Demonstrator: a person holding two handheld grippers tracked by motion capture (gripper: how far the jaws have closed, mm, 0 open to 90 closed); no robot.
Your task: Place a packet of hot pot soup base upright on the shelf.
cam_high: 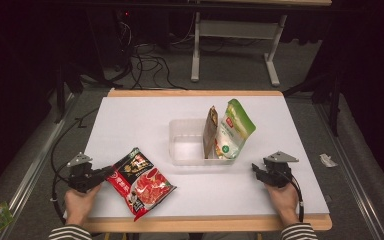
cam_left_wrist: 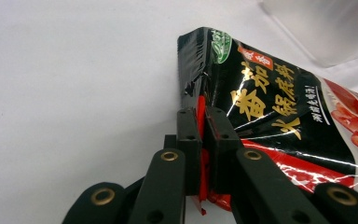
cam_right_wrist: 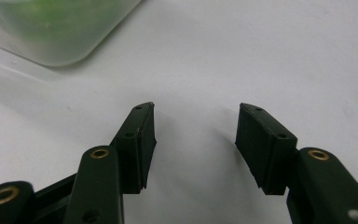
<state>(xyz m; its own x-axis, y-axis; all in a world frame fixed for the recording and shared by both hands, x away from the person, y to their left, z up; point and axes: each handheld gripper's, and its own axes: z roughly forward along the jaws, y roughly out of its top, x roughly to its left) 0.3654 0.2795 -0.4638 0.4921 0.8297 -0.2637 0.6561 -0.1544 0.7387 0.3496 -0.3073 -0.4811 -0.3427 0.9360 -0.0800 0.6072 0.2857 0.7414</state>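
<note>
Striped sleeves enter at the bottom edge of the high view, each hand carrying a gripper over the white counter (cam_high: pixel 130 120). At lower left of that view the left gripper (cam_high: pixel 111 171) has its fingers (cam_left_wrist: pixel 189 140) pressed together on the edge of a red-and-black hot pot soup base packet (cam_high: pixel 139 182), which lies flat on the counter with its far end pointing toward the bottom centre of the frame. In the left gripper view the fingers rise from the bottom centre and pinch the red sealed edge of the packet just below its black upper corner; the packet's gold lettering runs off to the right. At lower right of the high view the right gripper (cam_high: pixel 254 168) rests on the counter with its fingers (cam_right_wrist: pixel 137 140) well apart and nothing between them, as the right gripper view shows over bare white surface. Centre of the high view holds a clear plastic bin (cam_high: pixel 185 142); a brown pouch (cam_high: pixel 210 131) and a green-and-white pouch (cam_high: pixel 234 129) stand upright in its right half, leaning on each other. The bin sits well apart from the packet, toward the upper right of it.
</note>
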